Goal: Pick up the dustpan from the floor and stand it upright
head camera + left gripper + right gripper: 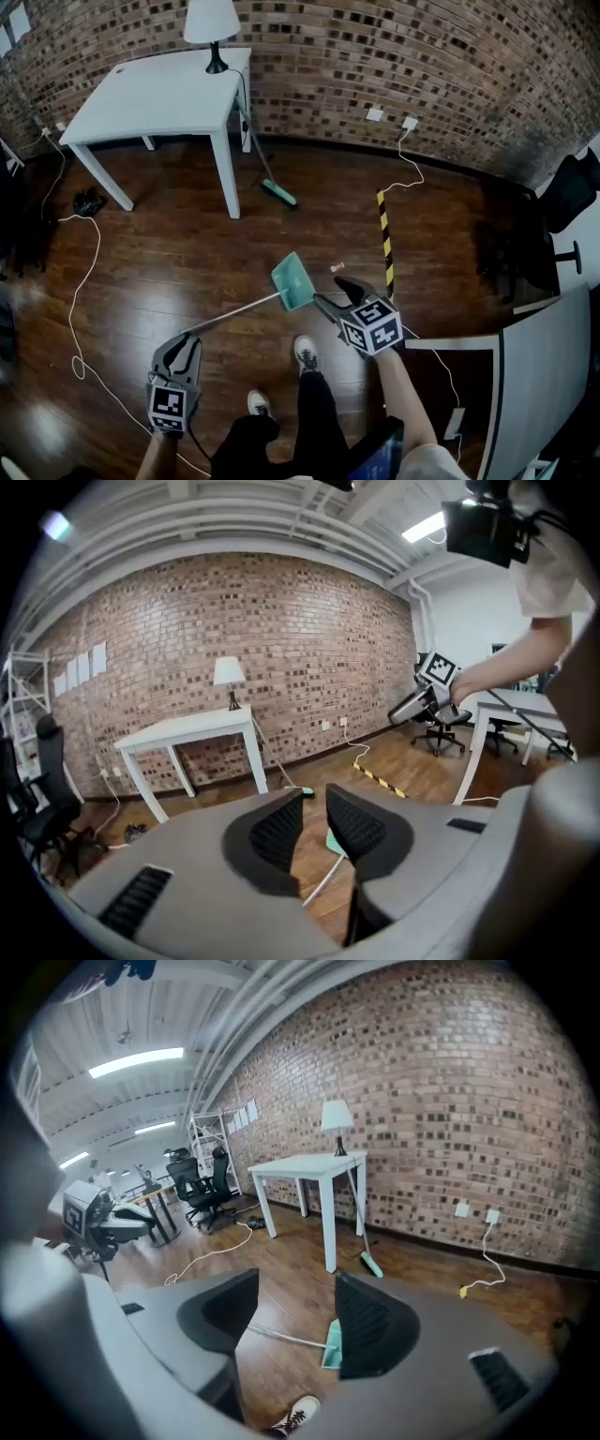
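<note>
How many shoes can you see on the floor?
2. One white shoe stands just below the green dustpan. The other shoe is lower and to its left, under the person's dark trouser leg. No more seem to be hidden.

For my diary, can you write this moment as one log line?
dustpan: lying on floor | left tongs: open, empty | right tongs: open, empty

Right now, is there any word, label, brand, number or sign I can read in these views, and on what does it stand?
No readable text anywhere.
Sheets of paper on the brick wall: too small to read.
Marker cubes: black-and-white square patterns, no letters.
Floor tape: yellow-black stripes, no words.
Dustpan: no print visible.
</note>
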Demonstrator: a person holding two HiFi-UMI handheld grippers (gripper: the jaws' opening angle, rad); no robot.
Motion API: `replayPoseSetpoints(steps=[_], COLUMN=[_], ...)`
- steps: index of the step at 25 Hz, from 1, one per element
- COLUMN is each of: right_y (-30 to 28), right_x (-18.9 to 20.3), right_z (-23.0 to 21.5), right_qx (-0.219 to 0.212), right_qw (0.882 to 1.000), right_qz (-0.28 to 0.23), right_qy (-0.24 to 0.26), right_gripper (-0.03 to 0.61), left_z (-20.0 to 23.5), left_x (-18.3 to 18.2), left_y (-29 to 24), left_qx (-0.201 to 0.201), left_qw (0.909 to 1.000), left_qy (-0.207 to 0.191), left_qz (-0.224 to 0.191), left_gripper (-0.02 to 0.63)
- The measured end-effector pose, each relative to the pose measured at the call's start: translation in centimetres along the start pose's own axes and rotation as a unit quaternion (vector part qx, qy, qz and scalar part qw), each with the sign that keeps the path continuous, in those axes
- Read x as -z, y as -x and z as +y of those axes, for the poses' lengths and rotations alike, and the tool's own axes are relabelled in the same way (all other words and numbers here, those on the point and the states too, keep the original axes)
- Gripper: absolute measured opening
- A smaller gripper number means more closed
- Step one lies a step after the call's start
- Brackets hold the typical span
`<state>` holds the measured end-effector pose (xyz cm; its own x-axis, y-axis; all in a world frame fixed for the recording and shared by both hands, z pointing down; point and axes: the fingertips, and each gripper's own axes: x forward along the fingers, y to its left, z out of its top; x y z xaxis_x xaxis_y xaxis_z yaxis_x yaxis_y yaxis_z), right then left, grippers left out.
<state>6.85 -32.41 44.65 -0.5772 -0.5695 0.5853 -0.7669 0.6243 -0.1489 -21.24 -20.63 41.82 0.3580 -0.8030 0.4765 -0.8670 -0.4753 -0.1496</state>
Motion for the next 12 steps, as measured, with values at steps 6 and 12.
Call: replayPoseSetpoints(steps=[6,12], right_y=[-12.7,-22.7], right_x=[13.1,26.0], right_z=[-7.0,-13.1], right_qx=[-0.026,-0.034], right_qw=[0.999,0.996], right_qz=[0.045,0.086], right_qy=[-0.005,0.006], right_gripper=[0.264,0.265], left_z=[0.1,-2.6], left_x=[13.7,35.4], left_y=[-11.5,-24.0], left_qx=[-0.025,-0.004], left_qw=[0.992,0.9083], left_qy=[0.124,0.414], left_qz=[0.002,0.062], left_gripper=[0.095,0.213])
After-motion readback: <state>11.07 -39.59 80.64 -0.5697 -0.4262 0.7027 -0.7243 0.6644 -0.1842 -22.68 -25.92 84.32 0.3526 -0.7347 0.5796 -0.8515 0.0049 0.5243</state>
